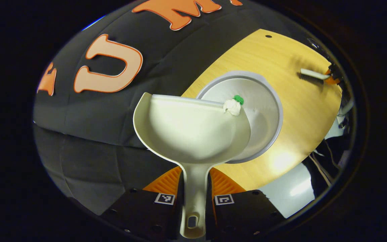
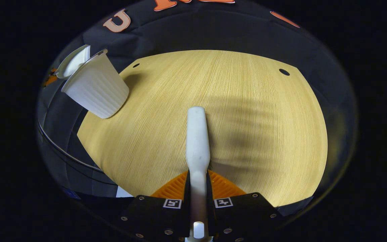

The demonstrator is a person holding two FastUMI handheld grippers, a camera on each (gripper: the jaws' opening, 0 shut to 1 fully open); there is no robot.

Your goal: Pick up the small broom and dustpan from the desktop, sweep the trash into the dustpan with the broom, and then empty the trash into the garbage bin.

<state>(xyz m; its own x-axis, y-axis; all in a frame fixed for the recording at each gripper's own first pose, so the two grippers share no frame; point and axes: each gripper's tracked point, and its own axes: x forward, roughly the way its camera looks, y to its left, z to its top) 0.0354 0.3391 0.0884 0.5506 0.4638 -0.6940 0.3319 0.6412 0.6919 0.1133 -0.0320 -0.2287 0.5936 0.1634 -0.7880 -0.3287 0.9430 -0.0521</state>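
Both sets of jaws are squeezed tight on handles: the left gripper (image 1: 193, 198) pinches the stem of the dustpan (image 1: 190, 131), and the right gripper (image 2: 197, 201) pinches the handle of the small broom (image 2: 197, 141). In the left gripper view the dustpan is lifted and tipped over the garbage bin (image 1: 274, 111), a round pale bin standing on the wooden desktop (image 1: 301, 111). The front lip of the dustpan hangs over the bin's open mouth. The trash, a white paper wad (image 1: 232, 107) with a green bit (image 1: 238, 98) stuck at its top, sits right at that lip, above the inside of the bin, and looks ready to drop. The broom is well away from the bin, out over bare desktop, near the far side. In the right gripper view the bin stands at the desktop's corner with the dustpan above it. What could go wrong: the wad sits near the side edge of the lip, so a crooked tip could spill it beside the bin. The dustpan could also bump the bin's rim and knock the light bin over.
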